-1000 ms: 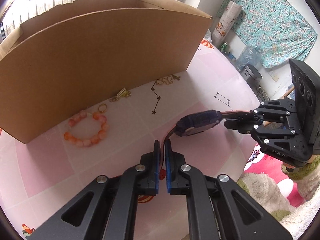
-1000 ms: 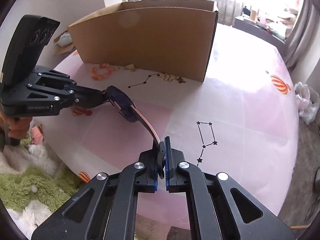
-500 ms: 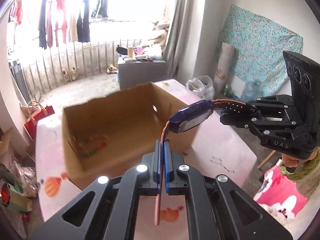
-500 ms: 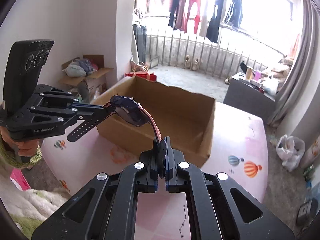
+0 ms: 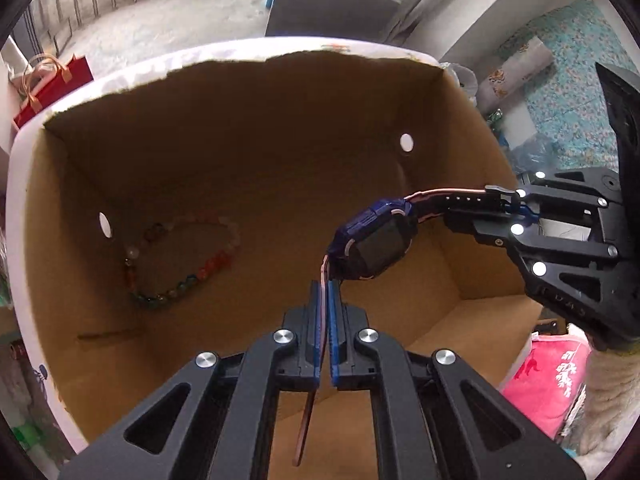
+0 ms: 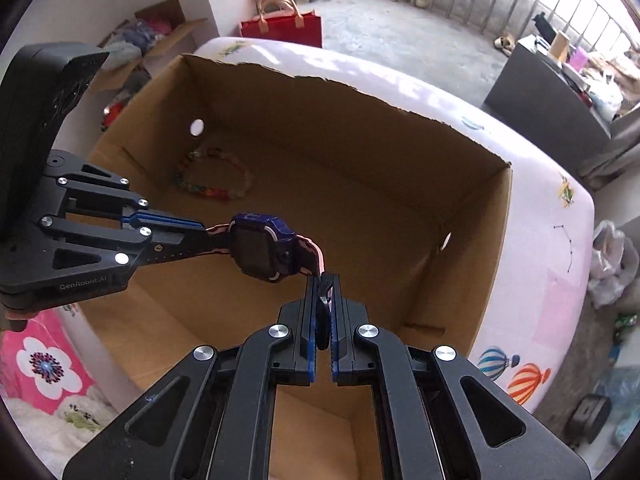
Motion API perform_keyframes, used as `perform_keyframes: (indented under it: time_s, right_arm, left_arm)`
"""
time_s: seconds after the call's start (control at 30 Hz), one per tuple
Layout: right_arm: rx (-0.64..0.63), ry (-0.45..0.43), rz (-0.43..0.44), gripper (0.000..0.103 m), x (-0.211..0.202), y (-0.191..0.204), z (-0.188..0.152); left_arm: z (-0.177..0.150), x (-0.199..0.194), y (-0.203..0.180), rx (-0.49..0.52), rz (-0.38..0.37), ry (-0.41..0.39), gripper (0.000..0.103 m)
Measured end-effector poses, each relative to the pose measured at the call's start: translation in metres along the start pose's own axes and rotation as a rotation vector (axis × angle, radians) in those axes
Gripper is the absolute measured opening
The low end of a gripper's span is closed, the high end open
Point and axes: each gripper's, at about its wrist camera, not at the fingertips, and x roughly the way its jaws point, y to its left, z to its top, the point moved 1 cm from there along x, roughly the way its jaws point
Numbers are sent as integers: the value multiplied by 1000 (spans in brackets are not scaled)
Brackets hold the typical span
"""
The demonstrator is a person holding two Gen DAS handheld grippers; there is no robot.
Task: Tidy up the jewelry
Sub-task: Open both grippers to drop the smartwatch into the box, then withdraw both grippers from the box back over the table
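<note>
The watch (image 5: 376, 246) is a square-faced smartwatch: dark glossy screen, blue plastic case, flexible pink strap with a dark perforated underside. It hangs in the air above the open box (image 5: 256, 128), stretched between both grippers.

The left gripper (image 5: 325, 300) is clenched on one strap end; the strap passes between its blue pads and its free tail hangs below the fingers. The right gripper (image 6: 323, 300) is clenched on the other strap end, near the buckle. Each gripper is black, with angular struts and bright metal screw heads.

The box is plain brown corrugated cardboard, rectangular, with a roughly torn top edge and a small round hole in each end wall. On its floor, toward the left end wall, lies a necklace (image 5: 182, 258) of round beads in a loose loop: pale pink, red and green.

The box stands on a table (image 6: 532, 264) covered in a smooth pink-and-white cloth printed with hot-air balloons and star figures.
</note>
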Motion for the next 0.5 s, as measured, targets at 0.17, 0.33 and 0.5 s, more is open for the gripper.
perform_keyframes:
  time_s: [0.17, 0.33, 0.5]
  right_arm:
    - [-17, 45, -45, 7, 20, -13, 17]
    - [47, 17, -51, 24, 20, -32, 26]
    - [89, -108, -18, 34, -16, -39, 17]
  left_arm:
    - [25, 20, 11, -44, 33, 43, 6]
    - [26, 24, 2, -24, 86, 91, 47]
    - [22, 2, -1, 3, 124, -23, 58]
